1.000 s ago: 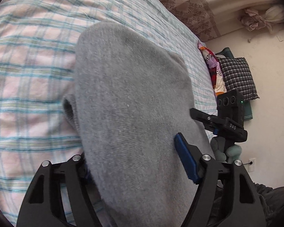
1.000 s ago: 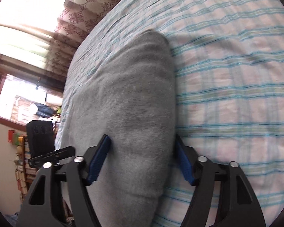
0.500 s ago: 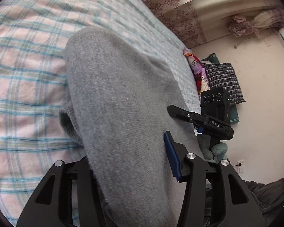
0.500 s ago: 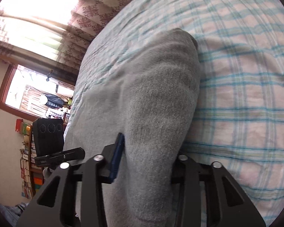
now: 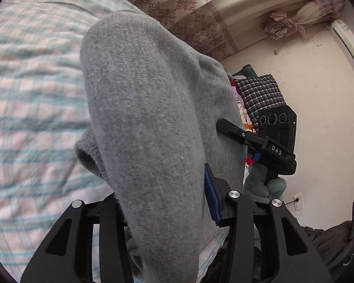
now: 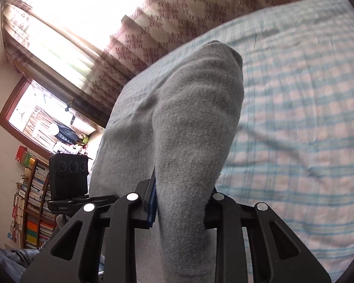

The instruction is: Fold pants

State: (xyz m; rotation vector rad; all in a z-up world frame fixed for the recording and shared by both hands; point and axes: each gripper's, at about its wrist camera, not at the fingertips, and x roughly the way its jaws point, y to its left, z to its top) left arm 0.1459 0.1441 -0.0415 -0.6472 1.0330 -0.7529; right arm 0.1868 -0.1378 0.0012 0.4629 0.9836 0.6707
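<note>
The grey knit pants [image 5: 141, 108] drape over and between the jaws of my left gripper [image 5: 162, 202], which is shut on the fabric and holds it above the plaid bed. In the right wrist view the same pants [image 6: 191, 122] bunch between the jaws of my right gripper [image 6: 180, 202], also shut on them and lifted. The far end of the pants hangs toward the bed. Each gripper shows in the other's view: the right one [image 5: 269, 146] at the pants' right edge, the left one [image 6: 68, 188] at their left edge.
The pink and teal plaid bed sheet [image 5: 30, 89] lies under the pants and also shows in the right wrist view [image 6: 306, 118]. Patterned curtains [image 6: 177, 16] hang behind. A checked pillow [image 5: 259, 94] and clothes sit at the bed's far side. A bookshelf [image 6: 33, 202] stands left.
Both grippers closed on the grey pants and lifted them off the bed; the views tilted upward, showing more wall and curtain.
</note>
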